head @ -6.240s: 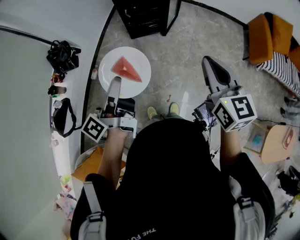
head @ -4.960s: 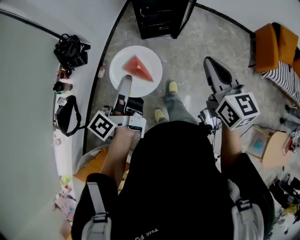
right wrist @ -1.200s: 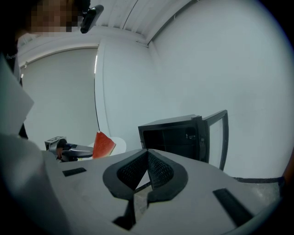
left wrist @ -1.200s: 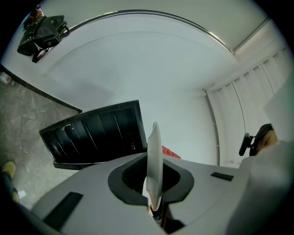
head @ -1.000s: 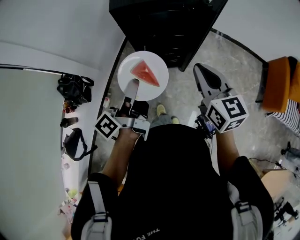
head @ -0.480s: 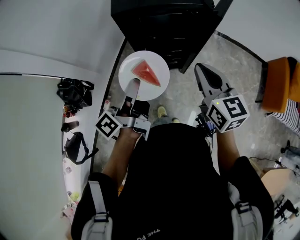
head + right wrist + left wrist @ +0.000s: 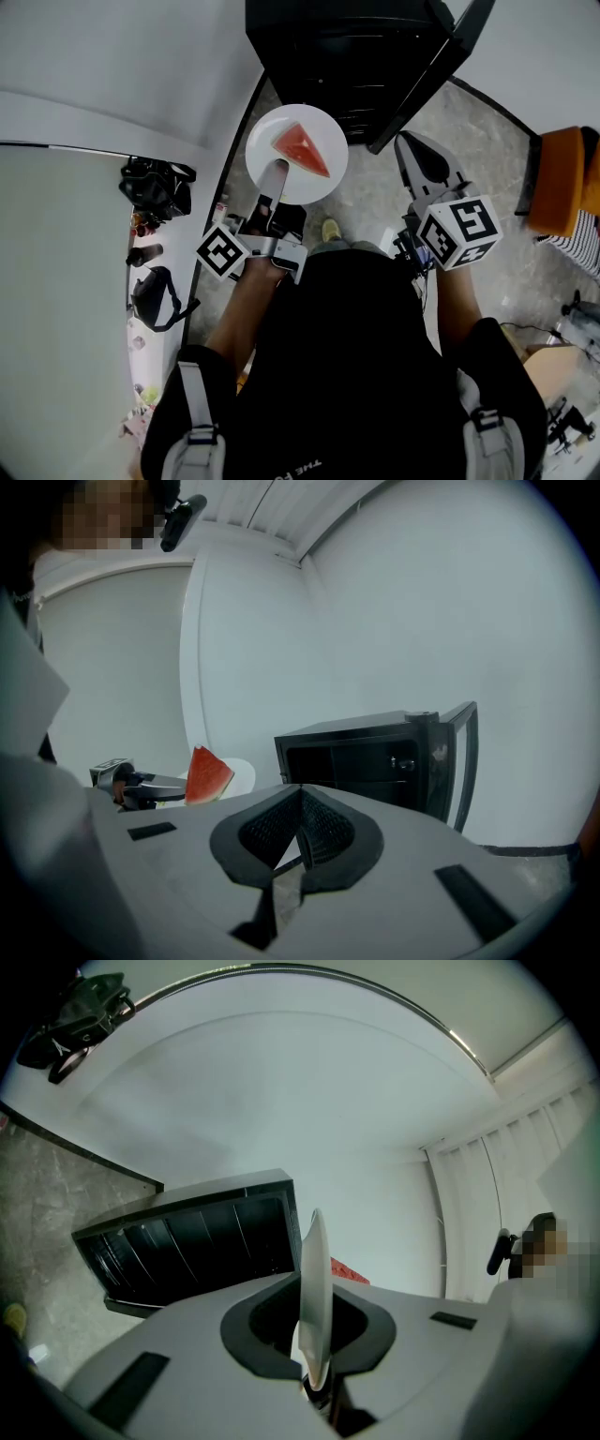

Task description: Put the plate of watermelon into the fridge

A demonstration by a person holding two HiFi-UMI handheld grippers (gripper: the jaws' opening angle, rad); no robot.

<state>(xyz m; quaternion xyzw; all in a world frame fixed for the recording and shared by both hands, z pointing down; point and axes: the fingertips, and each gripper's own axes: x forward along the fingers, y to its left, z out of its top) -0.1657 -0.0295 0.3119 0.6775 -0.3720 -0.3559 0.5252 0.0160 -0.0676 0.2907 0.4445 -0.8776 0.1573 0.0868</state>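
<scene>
- Head view: the black fridge looms nearer than a second ago, and the plate carrying the watermelon slice hovers at its open front.
- The left tool clamps the plate's rim; the right tool has its jaws together, empty.
- The fridge interior is too dark to read.

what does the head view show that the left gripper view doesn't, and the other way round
Only the head view: the right gripper, the black bag at left, the orange seat, and the watermelon seen from above. Only the left gripper view: the plate edge-on, pinched between the left gripper's jaws. Both: plate, watermelon and the open black fridge.
</scene>
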